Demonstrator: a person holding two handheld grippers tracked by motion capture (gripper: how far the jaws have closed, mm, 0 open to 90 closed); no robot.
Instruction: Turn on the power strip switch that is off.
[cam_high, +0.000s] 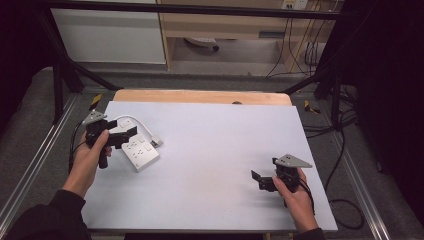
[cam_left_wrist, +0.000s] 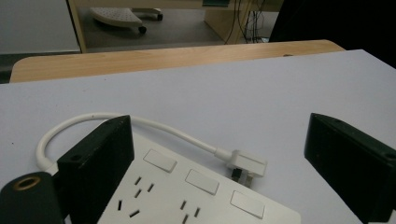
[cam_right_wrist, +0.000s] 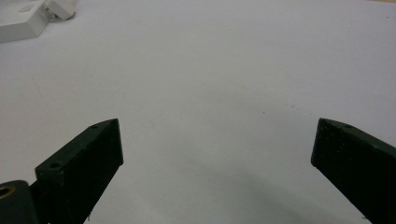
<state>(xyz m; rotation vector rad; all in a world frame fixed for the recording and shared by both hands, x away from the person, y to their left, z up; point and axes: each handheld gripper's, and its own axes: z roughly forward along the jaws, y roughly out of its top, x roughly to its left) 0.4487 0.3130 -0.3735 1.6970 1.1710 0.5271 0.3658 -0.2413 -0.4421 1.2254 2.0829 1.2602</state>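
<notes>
A white power strip lies flat on the left part of the white table sheet, sockets and switches facing up. Its short white cable loops round to a white plug lying beside it. My left gripper hovers open over the strip's near end. In the left gripper view the strip sits low between the jaws of that gripper, with the plug just beyond. My right gripper is open above bare sheet at the front right, holding nothing. The strip's corner is far off.
A strip of wooden tabletop shows past the sheet's far edge. Black frame bars stand around the table. Loose cables lie on the floor at the right. A wooden desk stands behind.
</notes>
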